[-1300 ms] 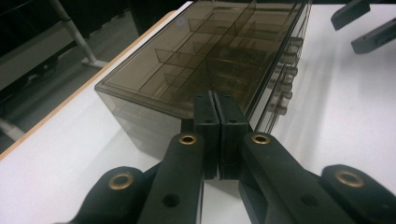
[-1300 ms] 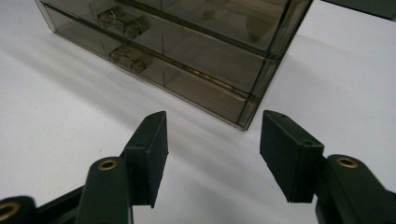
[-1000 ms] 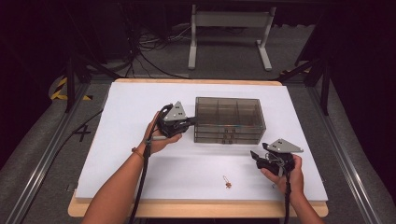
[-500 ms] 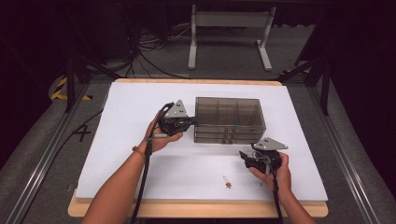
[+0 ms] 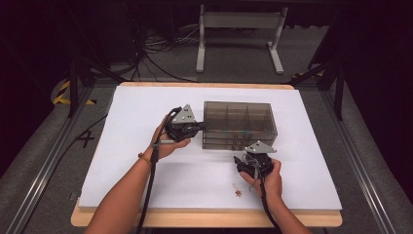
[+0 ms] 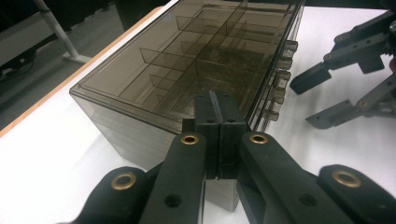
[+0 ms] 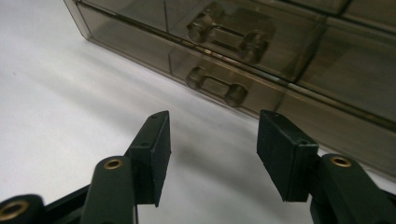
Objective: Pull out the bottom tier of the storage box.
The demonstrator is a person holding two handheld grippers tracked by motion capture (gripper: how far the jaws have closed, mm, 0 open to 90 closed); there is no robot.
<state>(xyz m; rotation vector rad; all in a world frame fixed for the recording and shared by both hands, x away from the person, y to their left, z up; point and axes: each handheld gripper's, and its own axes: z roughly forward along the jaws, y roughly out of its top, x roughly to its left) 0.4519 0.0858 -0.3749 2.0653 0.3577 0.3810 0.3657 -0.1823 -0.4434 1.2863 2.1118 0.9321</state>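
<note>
The smoky drawer box (image 5: 239,125) sits mid-table on the white sheet (image 5: 146,165), and everything here is placed against it. The left gripper (image 5: 197,127) rests against the box's left end, jaws pressed fully together with nothing between them, bracing it. The right gripper (image 5: 249,163) has slid in from the box's right front corner to just before its front face, and its jaws have just been closing a little; they stand about half open, empty, aimed at the lower drawer handle (image 7: 216,87) with a gap still left. A small reddish object (image 5: 237,191) lies near the box's front, untouched. I judge a drawer pull is next, though the pads have not yet reached the handle
</note>
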